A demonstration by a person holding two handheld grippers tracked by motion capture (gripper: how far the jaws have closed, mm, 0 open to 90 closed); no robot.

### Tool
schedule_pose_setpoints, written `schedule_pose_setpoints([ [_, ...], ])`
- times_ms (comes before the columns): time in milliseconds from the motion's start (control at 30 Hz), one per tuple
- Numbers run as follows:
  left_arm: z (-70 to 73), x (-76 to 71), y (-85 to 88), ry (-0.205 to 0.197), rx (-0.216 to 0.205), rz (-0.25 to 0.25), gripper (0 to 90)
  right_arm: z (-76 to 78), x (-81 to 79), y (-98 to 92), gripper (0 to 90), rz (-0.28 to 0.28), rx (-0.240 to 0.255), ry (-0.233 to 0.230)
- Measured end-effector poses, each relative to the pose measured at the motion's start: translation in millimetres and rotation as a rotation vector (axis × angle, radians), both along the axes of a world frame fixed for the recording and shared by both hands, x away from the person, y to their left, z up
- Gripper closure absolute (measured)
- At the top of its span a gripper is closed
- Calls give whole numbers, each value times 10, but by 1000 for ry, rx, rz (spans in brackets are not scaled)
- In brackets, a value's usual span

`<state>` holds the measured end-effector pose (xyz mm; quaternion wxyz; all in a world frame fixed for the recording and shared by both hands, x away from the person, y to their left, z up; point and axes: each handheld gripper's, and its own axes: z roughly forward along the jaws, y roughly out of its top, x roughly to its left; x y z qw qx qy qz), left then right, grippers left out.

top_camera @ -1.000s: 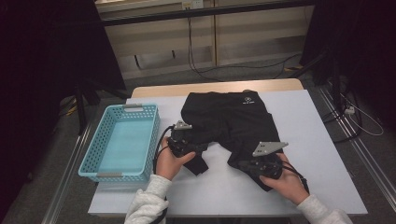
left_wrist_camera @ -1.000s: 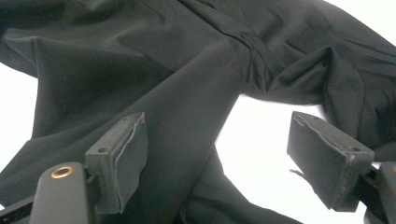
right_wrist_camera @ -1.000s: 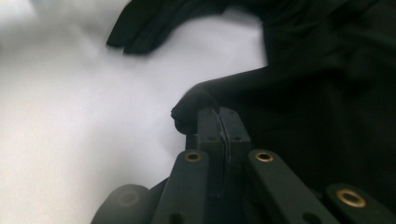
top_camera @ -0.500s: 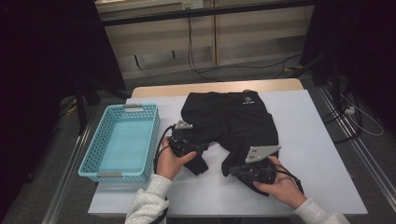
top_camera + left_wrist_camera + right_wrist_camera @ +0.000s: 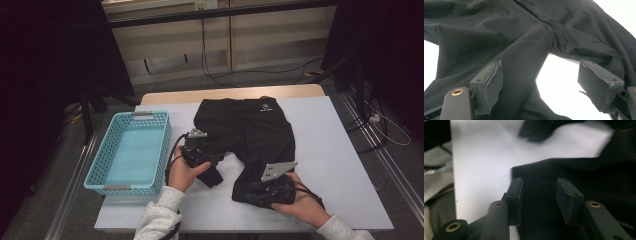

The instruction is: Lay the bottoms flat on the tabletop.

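On the left of the white worktop (image 5: 345, 165) sits a blue basket (image 5: 131, 152). Beside it the left tongs (image 5: 212, 161) stand released, spread over one leg of the black shorts (image 5: 250, 130), which lie flat in the middle. At the near right, the right tongs (image 5: 252, 196) have just been opening, the other leg's cloth lying loose between them.

A light blue basket (image 5: 131, 152) sits empty along the left edge of the white table (image 5: 340, 150); cables (image 5: 220, 75) trail over the floor beyond its far edge.
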<state>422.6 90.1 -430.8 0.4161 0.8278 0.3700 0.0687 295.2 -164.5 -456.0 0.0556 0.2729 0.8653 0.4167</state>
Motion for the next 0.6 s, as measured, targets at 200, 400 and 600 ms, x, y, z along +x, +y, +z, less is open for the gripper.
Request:
schedule_pose_setpoints([
  [200, -9, 8, 11, 1, -2, 6, 209, -62, -75, 163, 594, 46, -67, -59],
  [400, -10, 13, 20, 8, 0, 2, 209, -19, -100, 80, 892, 106, -67, -2],
  [600, 7, 16, 17, 1, -7, 5, 209, 64, -207, -43, 662, 129, -45, 35],
])
